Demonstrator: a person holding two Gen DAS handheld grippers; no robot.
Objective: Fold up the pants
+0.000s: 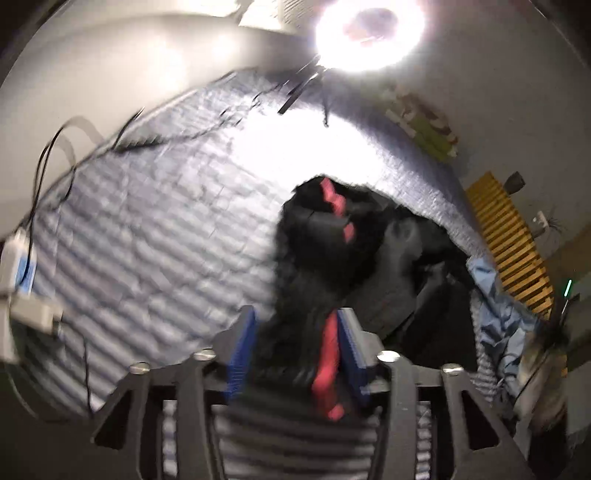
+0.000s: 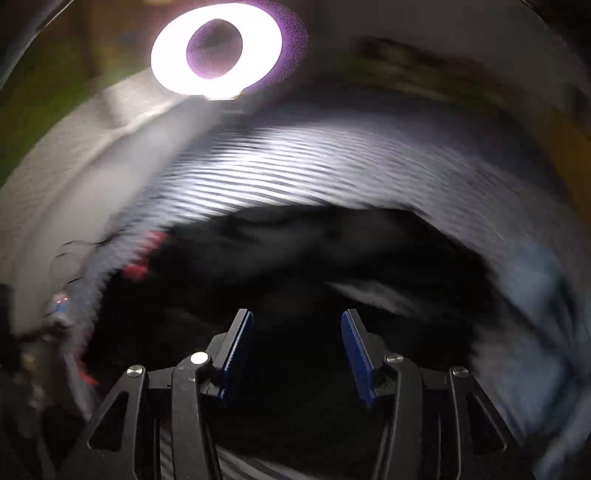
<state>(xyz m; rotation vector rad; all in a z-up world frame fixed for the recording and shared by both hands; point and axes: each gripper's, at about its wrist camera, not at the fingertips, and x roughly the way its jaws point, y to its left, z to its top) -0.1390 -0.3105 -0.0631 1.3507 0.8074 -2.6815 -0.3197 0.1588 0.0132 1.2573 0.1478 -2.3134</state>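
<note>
Black pants (image 1: 332,240) with a red side stripe (image 1: 328,354) lie crumpled on a grey quilted bed cover (image 1: 147,240). My left gripper (image 1: 298,314) stands open right at the pile. Black cloth and the stripe lie between its blue pads (image 1: 352,343), loose rather than pinched. In the blurred right wrist view the pants (image 2: 295,251) spread dark across the cover (image 2: 258,166), with a bit of red trim (image 2: 151,240) at their left edge. My right gripper (image 2: 296,315) hangs open just over the dark cloth, and nothing shows in its grip.
A bright ring light (image 1: 369,33) stands at the far edge of the bed (image 2: 218,48). A light-blue garment (image 1: 495,306) lies right of the pants (image 2: 532,280). Black cables (image 1: 55,166) and a white device (image 1: 14,266) sit at the left. A yellow slatted panel (image 1: 509,240) stands beyond the right edge.
</note>
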